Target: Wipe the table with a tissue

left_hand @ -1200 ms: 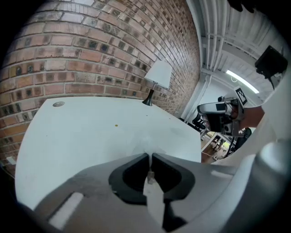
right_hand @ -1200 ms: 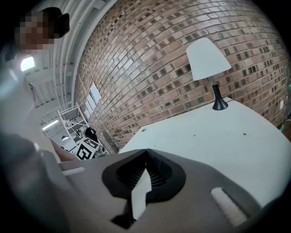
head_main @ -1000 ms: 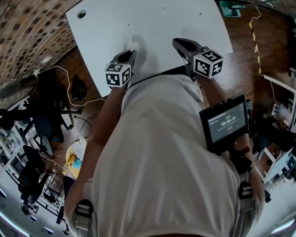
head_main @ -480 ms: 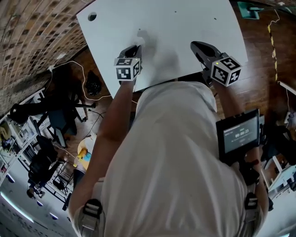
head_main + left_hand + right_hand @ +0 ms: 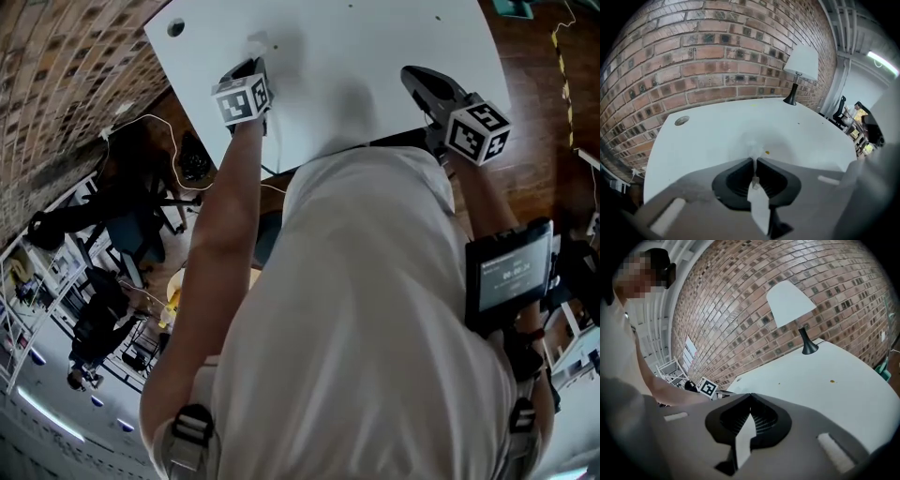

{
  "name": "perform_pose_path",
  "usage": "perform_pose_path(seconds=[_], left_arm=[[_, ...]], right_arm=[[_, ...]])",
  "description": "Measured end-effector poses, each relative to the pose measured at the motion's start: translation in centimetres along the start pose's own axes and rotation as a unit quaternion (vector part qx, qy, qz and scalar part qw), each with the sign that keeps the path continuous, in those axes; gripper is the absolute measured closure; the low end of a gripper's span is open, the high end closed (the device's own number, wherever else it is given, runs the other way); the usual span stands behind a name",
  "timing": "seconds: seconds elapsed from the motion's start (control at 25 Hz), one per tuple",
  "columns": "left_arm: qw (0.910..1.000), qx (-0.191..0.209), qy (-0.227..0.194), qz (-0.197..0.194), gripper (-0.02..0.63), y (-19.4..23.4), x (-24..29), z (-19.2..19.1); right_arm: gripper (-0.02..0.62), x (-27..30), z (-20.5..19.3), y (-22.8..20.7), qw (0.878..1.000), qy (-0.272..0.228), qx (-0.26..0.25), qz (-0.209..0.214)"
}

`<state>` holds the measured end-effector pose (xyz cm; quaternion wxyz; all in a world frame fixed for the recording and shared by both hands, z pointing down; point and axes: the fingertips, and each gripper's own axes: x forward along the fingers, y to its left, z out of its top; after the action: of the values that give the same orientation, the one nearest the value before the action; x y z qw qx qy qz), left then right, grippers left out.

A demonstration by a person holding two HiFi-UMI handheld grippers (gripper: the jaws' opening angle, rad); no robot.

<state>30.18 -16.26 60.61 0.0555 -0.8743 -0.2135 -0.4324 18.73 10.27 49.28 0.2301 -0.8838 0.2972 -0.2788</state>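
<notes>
A white table (image 5: 375, 47) fills the top of the head view. My left gripper (image 5: 251, 66) points steeply down at the table's left part, near the corner, with a small crumpled white tissue (image 5: 255, 42) at its tips. In the left gripper view the tissue (image 5: 753, 149) is pinched between the tips of the left gripper (image 5: 754, 161) and rests on the table (image 5: 717, 126); the jaws are opening slightly. My right gripper (image 5: 417, 77) hovers over the table's right near edge. In the right gripper view its tips (image 5: 750, 397) meet with nothing between them.
A white lamp (image 5: 801, 65) with a black base stands at the table's far edge by the brick wall (image 5: 717, 51). A round cable hole (image 5: 176, 27) sits in the left corner. A small yellow speck (image 5: 767, 152) lies just past the tissue. A screen device (image 5: 511, 272) hangs at the person's right side.
My left gripper has slid the tissue across the table toward the far left corner and tilted more steeply down. The right gripper has shifted a little to the right.
</notes>
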Motion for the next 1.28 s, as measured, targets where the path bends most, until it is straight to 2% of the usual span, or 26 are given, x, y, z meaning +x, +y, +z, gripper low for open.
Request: perform_pose_path(seconds=[0.44, 0.6, 0.8, 1.12, 1.28], left_arm=[[0.9984, 0.048, 0.030, 0.004, 0.577, 0.4, 2.6, 0.2], [0.9977, 0.055, 0.037, 0.008, 0.578, 0.5, 2.8, 0.1], [0.9953, 0.086, 0.044, 0.011, 0.580, 0.1, 2.8, 0.5], [0.9857, 0.157, 0.057, -0.023, 0.584, -4.0, 4.9, 0.9], [0.9842, 0.158, 0.066, -0.044, 0.586, -5.8, 5.1, 0.7]], right_arm=[[0.588, -1.5, -0.2, -1.5, 0.999, -0.014, 0.021, -0.023], [0.588, -1.4, 0.1, -0.5, 0.999, -0.020, 0.024, -0.011], [0.588, -1.3, 0.1, 0.0, 0.999, -0.025, 0.033, -0.004], [0.588, -1.7, 0.2, -0.9, 0.998, -0.033, 0.042, -0.016], [0.588, -1.9, -0.1, -1.4, 0.998, -0.034, 0.044, -0.020]])
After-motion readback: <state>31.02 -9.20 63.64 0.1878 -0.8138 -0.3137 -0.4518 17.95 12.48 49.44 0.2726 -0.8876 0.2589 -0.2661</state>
